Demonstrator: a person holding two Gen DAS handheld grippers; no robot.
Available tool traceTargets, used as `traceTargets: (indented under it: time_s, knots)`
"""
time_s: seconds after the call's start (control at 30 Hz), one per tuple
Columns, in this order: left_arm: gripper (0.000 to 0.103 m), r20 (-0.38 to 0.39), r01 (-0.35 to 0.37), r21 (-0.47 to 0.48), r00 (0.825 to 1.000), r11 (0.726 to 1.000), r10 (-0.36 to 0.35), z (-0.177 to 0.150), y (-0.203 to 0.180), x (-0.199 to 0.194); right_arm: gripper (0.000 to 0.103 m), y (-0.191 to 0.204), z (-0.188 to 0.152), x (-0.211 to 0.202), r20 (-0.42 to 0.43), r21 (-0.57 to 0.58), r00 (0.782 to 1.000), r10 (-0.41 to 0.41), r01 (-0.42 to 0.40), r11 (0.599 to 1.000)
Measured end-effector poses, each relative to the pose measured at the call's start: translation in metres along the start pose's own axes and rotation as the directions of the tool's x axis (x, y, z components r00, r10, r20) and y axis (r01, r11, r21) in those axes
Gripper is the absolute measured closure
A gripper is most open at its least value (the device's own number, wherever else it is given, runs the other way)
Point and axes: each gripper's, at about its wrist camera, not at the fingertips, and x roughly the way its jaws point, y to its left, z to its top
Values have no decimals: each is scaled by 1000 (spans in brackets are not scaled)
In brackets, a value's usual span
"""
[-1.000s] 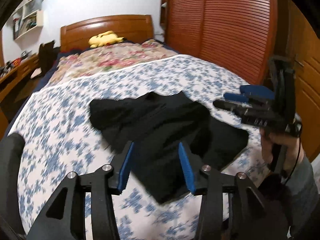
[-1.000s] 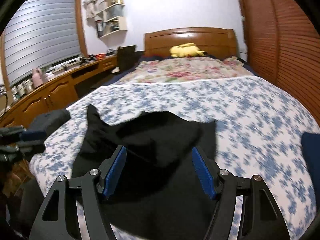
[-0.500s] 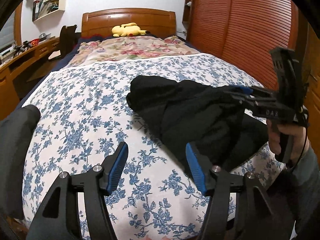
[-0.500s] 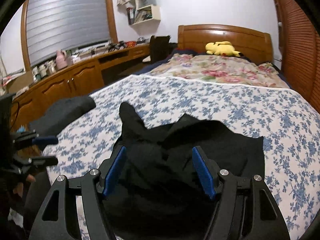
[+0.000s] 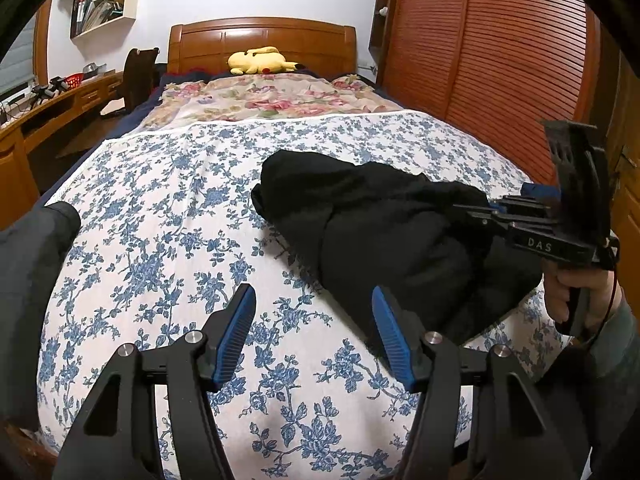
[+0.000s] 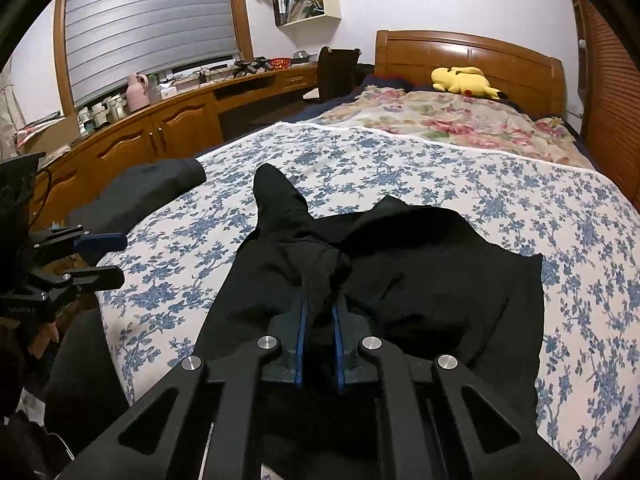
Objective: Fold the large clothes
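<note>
A black garment [image 5: 380, 232] lies crumpled on the blue-flowered bedsheet [image 5: 160, 240], toward the bed's right side. In the right wrist view my right gripper [image 6: 319, 304] is closing, and its blue pads pinch a raised fold of the black garment [image 6: 420, 280] near the near edge. In the left wrist view the right gripper [image 5: 464, 210] reaches into the cloth from the right, held by a hand. My left gripper [image 5: 313, 294] stands open over bare sheet just left of the garment's near corner, nothing between its fingers. The left gripper [image 6: 114, 258] also shows at the bed's left edge.
A dark grey folded cloth [image 5: 28, 272] rests at the bed's left edge. A floral blanket [image 5: 272, 100] and a yellow plush toy [image 5: 260, 60] lie near the headboard. A slatted wooden wardrobe [image 5: 500, 60] stands at the right, a long wooden desk [image 6: 160, 120] at the left.
My right gripper has shut on a fold of the black garment. My left gripper slid left off the garment onto bare sheet and opened wider.
</note>
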Motion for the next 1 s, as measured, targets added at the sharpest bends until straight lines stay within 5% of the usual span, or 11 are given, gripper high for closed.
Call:
traceTargets:
  time_s: [0.53, 0.83, 1.0]
  knots:
    - [41, -3, -7, 30, 1000, 1000, 7, 3, -18, 9, 98, 5, -14, -34, 106, 23, 994, -40, 38, 999]
    - [41, -7, 11, 42, 1000, 999, -11, 5, -31, 17, 98, -26, -53, -99, 202, 159, 960, -193, 162, 974]
    - [41, -8, 25, 59, 1000, 998, -24, 7, -44, 23, 98, -44, -97, -124, 121, 217, 948, -296, 266, 939]
